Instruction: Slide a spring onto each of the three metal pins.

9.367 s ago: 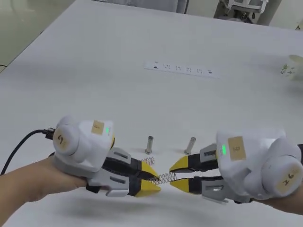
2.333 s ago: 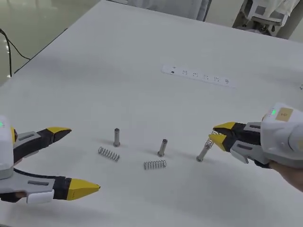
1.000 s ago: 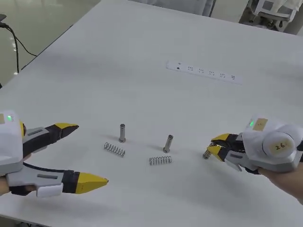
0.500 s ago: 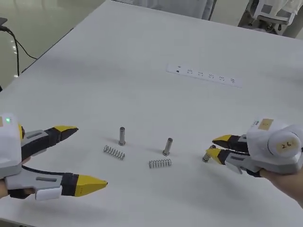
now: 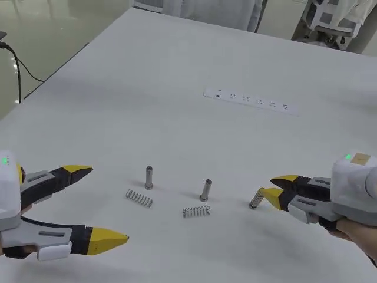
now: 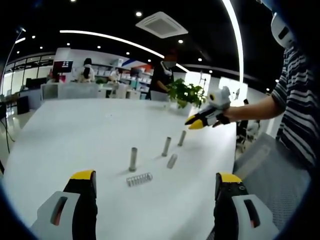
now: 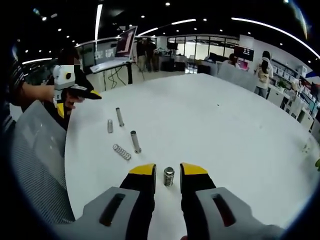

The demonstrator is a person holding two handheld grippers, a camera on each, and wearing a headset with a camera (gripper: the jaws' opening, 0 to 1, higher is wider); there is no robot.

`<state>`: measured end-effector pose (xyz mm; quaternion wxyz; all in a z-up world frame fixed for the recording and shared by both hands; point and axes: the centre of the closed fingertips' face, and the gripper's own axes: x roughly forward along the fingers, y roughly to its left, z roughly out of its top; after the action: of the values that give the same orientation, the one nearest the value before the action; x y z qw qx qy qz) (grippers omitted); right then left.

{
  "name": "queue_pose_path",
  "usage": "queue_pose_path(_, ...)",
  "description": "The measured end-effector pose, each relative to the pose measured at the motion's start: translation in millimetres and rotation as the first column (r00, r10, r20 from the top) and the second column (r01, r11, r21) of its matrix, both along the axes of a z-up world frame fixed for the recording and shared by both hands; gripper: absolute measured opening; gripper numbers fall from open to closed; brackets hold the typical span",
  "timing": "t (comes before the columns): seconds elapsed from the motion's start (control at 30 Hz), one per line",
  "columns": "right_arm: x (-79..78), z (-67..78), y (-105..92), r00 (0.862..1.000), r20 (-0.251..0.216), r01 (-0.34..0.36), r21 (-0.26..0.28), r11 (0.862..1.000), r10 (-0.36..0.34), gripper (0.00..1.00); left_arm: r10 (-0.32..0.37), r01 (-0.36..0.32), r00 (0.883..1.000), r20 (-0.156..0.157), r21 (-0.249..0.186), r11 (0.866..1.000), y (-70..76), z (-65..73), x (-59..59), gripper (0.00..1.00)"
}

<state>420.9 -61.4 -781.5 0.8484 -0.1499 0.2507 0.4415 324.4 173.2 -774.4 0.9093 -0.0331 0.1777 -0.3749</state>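
Three short metal pins stand on the white table. The left pin (image 5: 148, 176) and middle pin (image 5: 205, 190) are bare. The right pin (image 5: 256, 199) wears a spring and leans a little. Two loose springs lie flat, one (image 5: 138, 198) by the left pin and one (image 5: 196, 211) by the middle pin. My right gripper (image 5: 277, 187) is open, its yellow tips just right of the sprung pin (image 7: 169, 176), which sits ahead of the gap between the tips (image 7: 169, 170). My left gripper (image 5: 97, 204) hangs wide open at the near left, holding nothing, with pins (image 6: 133, 159) and a spring (image 6: 139, 179) ahead of it.
A white power strip (image 5: 250, 101) lies further back on the table (image 5: 177, 71). The table's left edge runs diagonally at the far left, with a black cable (image 5: 17, 65) beyond it. People stand at benches in the background of the gripper views.
My right gripper pushed the spring down the right pin, opened and drew back to the right. My left gripper stayed wide open at the near left. The head camera shifted.
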Motion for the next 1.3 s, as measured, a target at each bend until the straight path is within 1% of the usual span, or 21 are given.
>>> queue_pose_path(0.1, -5.1, 1.0, -0.3, 1.000, -0.016, 0.005, 0.023, 1.000, -0.005, 0.18, 0.007, -0.007, 1.000, 0.002, 0.000, 1.000, 0.7, 0.6, 1.5, 0.97)
queue_pose_path(0.17, -7.0, -0.1, -1.2, 1.000, -0.017, 0.007, 0.022, 1.000, -0.006, 0.19, 0.007, -0.007, 1.000, 0.004, -0.003, 1.000, 0.2, 1.6, 1.7, 0.96)
queue_pose_path(0.23, -9.7, -0.6, -1.7, 0.999, -0.036, 0.020, 0.036, 0.999, -0.019, 0.19, 0.005, -0.005, 1.000, 0.006, -0.005, 1.000, -0.6, 2.8, 2.0, 0.96)
queue_pose_path(0.3, -11.1, 0.0, -2.4, 0.996, -0.067, 0.055, 0.075, 0.996, -0.050, 0.19, 0.004, -0.004, 1.000, 0.007, -0.004, 1.000, -1.3, 3.4, 2.1, 0.96)
queue_pose_path(0.33, -11.9, 0.3, -2.5, 0.996, -0.075, 0.062, 0.085, 0.995, -0.055, 0.19, 0.004, -0.004, 1.000, 0.006, -0.003, 1.000, -1.6, 3.4, 2.0, 0.96)
queue_pose_path(0.4, -13.6, 0.0, -3.3, 0.995, -0.075, 0.066, 0.092, 0.994, -0.059, 0.19, 0.002, -0.002, 1.000, 0.006, -0.001, 1.000, -1.7, 3.2, 1.7, 0.96)
queue_pose_path(0.47, -17.1, -2.7, -3.6, 0.995, -0.077, 0.063, 0.086, 0.994, -0.056, 0.19, 0.002, -0.002, 1.000, 0.006, -0.001, 1.000, -2.0, 3.2, 1.2, 0.96)
queue_pose_path(0.6, -23.9, -6.5, -4.6, 0.994, -0.092, 0.067, 0.094, 0.993, -0.058, 0.19, 0.003, -0.003, 1.000, 0.005, 0.002, 1.000, -1.4, 2.9, 0.6, 0.96)
queue_pose_path(0.7, -28.4, -8.9, -5.3, 0.994, -0.097, 0.066, 0.089, 0.994, -0.057, 0.19, 0.004, -0.004, 1.000, 0.005, 0.005, 1.000, -1.0, 2.7, 0.2, 0.96)
queue_pose_path(0.77, -31.0, -11.2, -5.9, 0.994, -0.095, 0.056, 0.076, 0.996, -0.048, 0.19, 0.006, -0.006, 1.000, 0.005, 0.005, 1.000, -0.6, 2.6, 0.3, 0.96)
queue_pose_path(1.0, -32.3, -10.9, -5.6, 0.995, -0.093, 0.050, 0.076, 0.996, -0.043, 0.19, 0.003, -0.004, 1.000, 0.008, 0.005, 1.000, -1.8, 3.3, 0.8, 0.96)
queue_pose_path(1.3, -39.4, -9.7, 3.5, 0.997, -0.079, -0.019, 0.040, 0.999, 0.022, 0.18, 0.000, 0.000, 1.000, 0.002, 0.008, 1.000, -1.6, 1.9, -0.2, 0.96)
